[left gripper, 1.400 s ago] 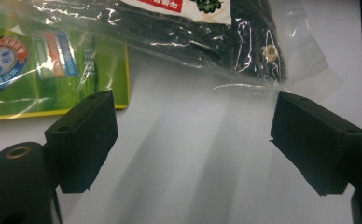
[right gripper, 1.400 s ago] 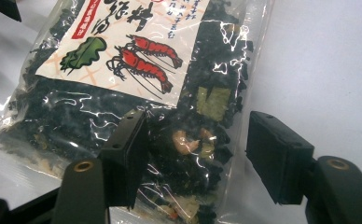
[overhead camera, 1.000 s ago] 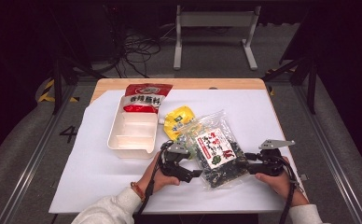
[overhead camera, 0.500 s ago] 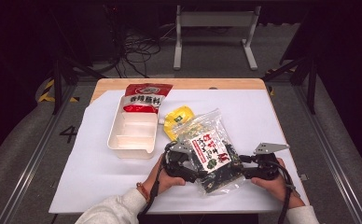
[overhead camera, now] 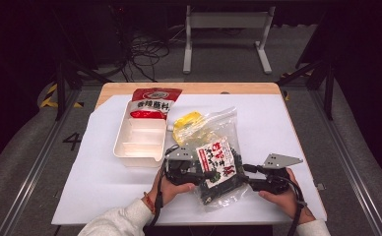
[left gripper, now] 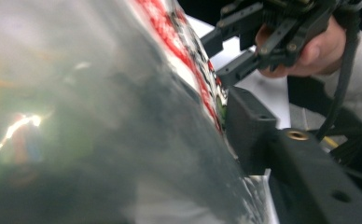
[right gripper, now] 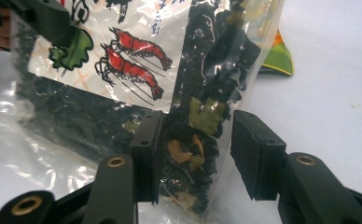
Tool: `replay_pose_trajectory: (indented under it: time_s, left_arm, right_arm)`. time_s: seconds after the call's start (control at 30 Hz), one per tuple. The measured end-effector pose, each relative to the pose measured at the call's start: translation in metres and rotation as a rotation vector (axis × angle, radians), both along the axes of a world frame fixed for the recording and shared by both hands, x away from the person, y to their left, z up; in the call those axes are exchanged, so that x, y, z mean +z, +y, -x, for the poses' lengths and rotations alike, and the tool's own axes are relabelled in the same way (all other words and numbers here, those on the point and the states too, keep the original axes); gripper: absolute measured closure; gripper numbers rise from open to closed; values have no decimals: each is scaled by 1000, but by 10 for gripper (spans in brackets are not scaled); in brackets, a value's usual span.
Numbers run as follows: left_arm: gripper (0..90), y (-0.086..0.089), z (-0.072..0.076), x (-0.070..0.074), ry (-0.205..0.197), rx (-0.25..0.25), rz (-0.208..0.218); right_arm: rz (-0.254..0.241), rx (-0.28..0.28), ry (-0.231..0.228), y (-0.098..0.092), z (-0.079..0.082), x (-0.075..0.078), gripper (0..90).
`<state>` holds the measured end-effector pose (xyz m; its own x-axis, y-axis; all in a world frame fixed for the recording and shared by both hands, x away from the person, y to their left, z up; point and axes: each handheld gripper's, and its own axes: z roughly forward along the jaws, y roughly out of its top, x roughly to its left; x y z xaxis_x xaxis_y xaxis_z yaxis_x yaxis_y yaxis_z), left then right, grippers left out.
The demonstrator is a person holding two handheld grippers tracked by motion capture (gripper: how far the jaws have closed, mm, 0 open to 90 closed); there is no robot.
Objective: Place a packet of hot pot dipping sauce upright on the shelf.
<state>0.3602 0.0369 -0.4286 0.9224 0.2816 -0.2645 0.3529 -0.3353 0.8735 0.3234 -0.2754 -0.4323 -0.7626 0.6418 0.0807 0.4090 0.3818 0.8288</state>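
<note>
A clear bag of dark seaweed [overhead camera: 217, 169] with a red-and-white shrimp label hangs between my two grippers near the table's front edge. My left gripper [overhead camera: 202, 173] has just been closing, with the bag's left side between its jaws. In the left gripper view its black pad [left gripper: 249, 126] presses into the plastic [left gripper: 123, 116], and the other jaw is hidden behind the bag. My right gripper [overhead camera: 242, 178] has also been closing. Its pads [right gripper: 149, 149] pinch the bag's lower edge [right gripper: 193, 140].
A white divided tray [overhead camera: 139, 140] stands left of the bag, with a red sauce packet [overhead camera: 152, 101] behind it. A yellow pouch [overhead camera: 189, 123] lies under the bag's far end. White paper [overhead camera: 287, 123] covers the table, bare at right and front left.
The right gripper has shifted left with the bag. The left gripper's jaws have closed from wide open onto the bag's left side, and the bag sits slightly nearer the front edge.
</note>
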Motion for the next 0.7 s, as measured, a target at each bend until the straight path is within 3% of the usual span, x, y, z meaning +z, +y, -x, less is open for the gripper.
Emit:
replay_pose_trajectory:
  time_s: [0.23, 0.43, 0.7]
  left_arm:
    - [699, 7, 5, 11, -59, 2, 9]
    - [710, 10, 11, 21, -134, 2, -10]
    - [711, 16, 14, 32, -182, 4, 0]
  right_arm:
    - [-8, 20, -18, 5, 9, 8, 417]
    - [-4, 46, -32, 4, 16, 13, 370]
    - [8, 58, -23, -8, 24, 14, 316]
